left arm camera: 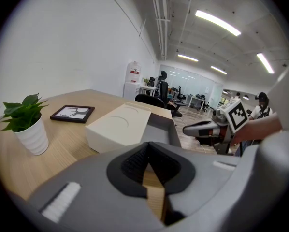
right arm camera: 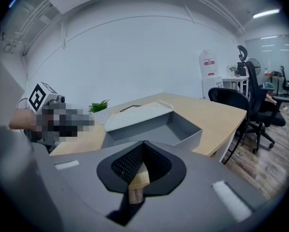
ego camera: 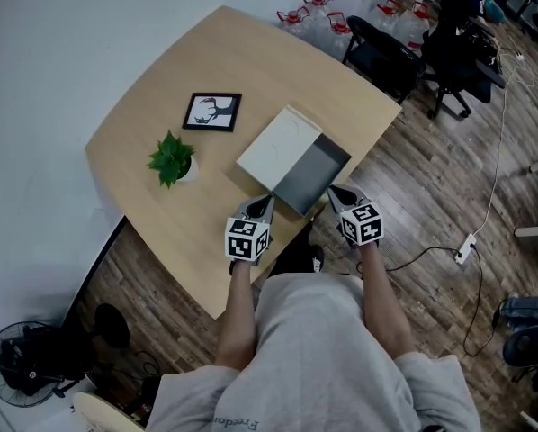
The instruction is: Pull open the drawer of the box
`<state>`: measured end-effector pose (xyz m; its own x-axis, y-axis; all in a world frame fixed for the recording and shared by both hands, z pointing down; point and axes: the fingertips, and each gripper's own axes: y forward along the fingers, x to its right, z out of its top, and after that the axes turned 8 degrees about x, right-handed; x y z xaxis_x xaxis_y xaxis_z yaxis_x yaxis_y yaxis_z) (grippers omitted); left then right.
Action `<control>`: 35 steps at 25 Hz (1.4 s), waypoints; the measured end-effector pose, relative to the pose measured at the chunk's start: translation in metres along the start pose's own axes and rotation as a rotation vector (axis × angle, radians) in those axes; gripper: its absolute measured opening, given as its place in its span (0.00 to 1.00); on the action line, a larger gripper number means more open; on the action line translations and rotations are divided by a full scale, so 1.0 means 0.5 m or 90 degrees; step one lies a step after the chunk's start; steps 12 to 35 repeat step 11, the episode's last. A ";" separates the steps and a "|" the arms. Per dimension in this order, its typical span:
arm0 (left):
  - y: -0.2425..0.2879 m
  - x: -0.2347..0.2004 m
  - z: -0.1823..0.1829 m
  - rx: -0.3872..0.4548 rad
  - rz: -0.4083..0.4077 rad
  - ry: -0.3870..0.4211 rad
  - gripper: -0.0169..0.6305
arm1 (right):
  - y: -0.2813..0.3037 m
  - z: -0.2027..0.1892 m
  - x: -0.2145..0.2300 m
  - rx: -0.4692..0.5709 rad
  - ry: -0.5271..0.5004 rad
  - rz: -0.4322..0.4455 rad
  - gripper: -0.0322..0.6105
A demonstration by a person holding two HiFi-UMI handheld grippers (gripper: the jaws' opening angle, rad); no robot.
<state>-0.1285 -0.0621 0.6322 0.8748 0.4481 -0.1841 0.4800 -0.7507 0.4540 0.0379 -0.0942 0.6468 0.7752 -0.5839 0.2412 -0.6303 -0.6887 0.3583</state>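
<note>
A flat white box (ego camera: 276,147) lies on the wooden table (ego camera: 179,88), and its grey drawer (ego camera: 312,176) is slid out toward the near edge, showing an empty inside. My left gripper (ego camera: 261,207) sits just off the drawer's near left corner, jaws shut on nothing. At the near right corner my right gripper (ego camera: 337,194) is shut and empty too. In the left gripper view the box (left arm camera: 118,127) and drawer (left arm camera: 163,128) lie just ahead of the left gripper (left arm camera: 148,159), with the right gripper (left arm camera: 198,128) beyond. The right gripper view has the drawer (right arm camera: 156,129) directly before the right gripper (right arm camera: 142,159).
A small potted plant (ego camera: 172,160) and a black picture frame (ego camera: 212,112) stand left of the box. Office chairs (ego camera: 386,57) and water bottles (ego camera: 318,16) sit past the table's far corner. On the floor are a fan (ego camera: 22,363) and a power strip (ego camera: 464,250) with cable.
</note>
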 end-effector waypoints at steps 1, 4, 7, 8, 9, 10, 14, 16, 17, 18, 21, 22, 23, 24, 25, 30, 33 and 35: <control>0.000 0.000 -0.001 0.000 0.000 0.001 0.11 | -0.002 -0.002 0.002 0.000 0.000 -0.001 0.05; 0.001 0.003 -0.003 -0.002 0.001 0.001 0.11 | -0.007 -0.005 0.007 0.000 0.002 -0.005 0.05; 0.004 0.008 -0.001 -0.001 -0.001 0.003 0.11 | -0.014 -0.005 0.013 0.001 0.002 -0.010 0.05; 0.005 0.010 0.000 -0.001 -0.001 0.005 0.11 | -0.016 -0.006 0.015 0.001 0.002 -0.011 0.05; 0.005 0.012 0.001 0.000 -0.001 0.006 0.11 | -0.019 -0.006 0.016 0.001 0.001 -0.013 0.05; 0.005 0.013 0.001 0.000 -0.001 0.006 0.11 | -0.021 -0.007 0.018 0.001 0.001 -0.015 0.05; 0.005 0.015 0.001 0.000 -0.001 0.007 0.11 | -0.023 -0.008 0.019 0.001 0.001 -0.016 0.05; 0.005 0.015 0.001 0.000 -0.001 0.007 0.11 | -0.023 -0.008 0.019 0.001 0.001 -0.016 0.05; 0.005 0.015 0.001 0.000 -0.001 0.007 0.11 | -0.023 -0.008 0.019 0.001 0.001 -0.016 0.05; 0.005 0.015 0.001 0.000 -0.001 0.007 0.11 | -0.023 -0.008 0.019 0.001 0.001 -0.016 0.05; 0.005 0.015 0.001 0.000 -0.001 0.007 0.11 | -0.023 -0.008 0.019 0.001 0.001 -0.016 0.05; 0.005 0.015 0.001 0.000 -0.001 0.007 0.11 | -0.023 -0.008 0.019 0.001 0.001 -0.016 0.05; 0.005 0.015 0.001 0.000 -0.001 0.007 0.11 | -0.023 -0.008 0.019 0.001 0.001 -0.016 0.05; 0.005 0.015 0.001 0.000 -0.001 0.007 0.11 | -0.023 -0.008 0.019 0.001 0.001 -0.016 0.05; 0.005 0.015 0.001 0.000 -0.001 0.007 0.11 | -0.023 -0.008 0.019 0.001 0.001 -0.016 0.05; 0.005 0.015 0.001 0.000 -0.001 0.007 0.11 | -0.023 -0.008 0.019 0.001 0.001 -0.016 0.05; 0.005 0.015 0.001 0.000 -0.001 0.007 0.11 | -0.023 -0.008 0.019 0.001 0.001 -0.016 0.05; 0.005 0.015 0.001 0.000 -0.001 0.007 0.11 | -0.023 -0.008 0.019 0.001 0.001 -0.016 0.05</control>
